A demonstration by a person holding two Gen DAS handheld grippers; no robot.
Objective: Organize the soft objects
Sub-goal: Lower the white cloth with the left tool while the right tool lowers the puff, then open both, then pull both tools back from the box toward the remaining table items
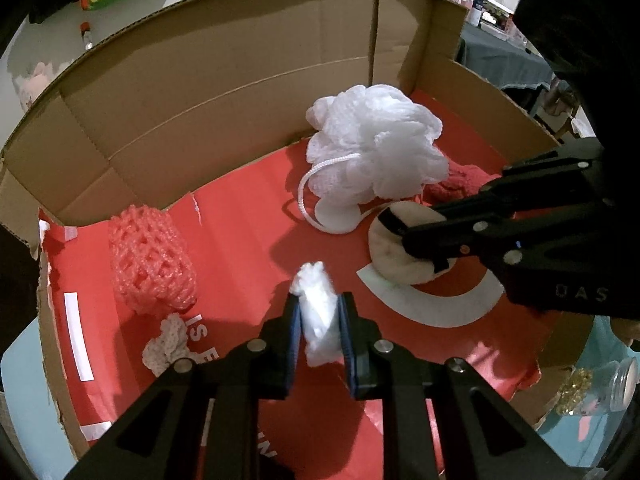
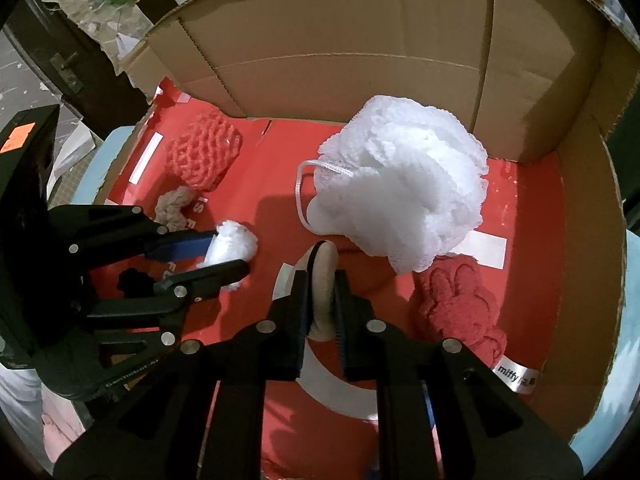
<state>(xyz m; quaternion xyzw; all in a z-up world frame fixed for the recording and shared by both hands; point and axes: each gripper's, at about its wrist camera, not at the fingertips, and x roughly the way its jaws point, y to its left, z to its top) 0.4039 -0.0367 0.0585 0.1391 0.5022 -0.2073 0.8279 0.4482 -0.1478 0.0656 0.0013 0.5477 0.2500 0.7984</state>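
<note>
A shallow cardboard box (image 1: 200,100) with a red floor fills both views. My left gripper (image 1: 318,300) is shut on a white cotton wad (image 1: 316,320) just above the floor; the right wrist view shows this left gripper (image 2: 228,252) and the cotton wad (image 2: 236,244) at the left. My right gripper (image 2: 322,276) is shut on a round beige powder puff (image 2: 324,280), held edge-on. In the left wrist view the puff (image 1: 396,264) is low over the floor. A white mesh bath pouf (image 2: 404,188) with a cord loop lies behind it.
On the box floor lie a pink foam net (image 1: 152,256), a small cream crocheted piece (image 1: 168,344) and a red rabbit-pattern towel (image 2: 460,304). Tall box walls (image 2: 340,40) rise at the back and right. A glass jar (image 1: 624,384) stands outside, lower right.
</note>
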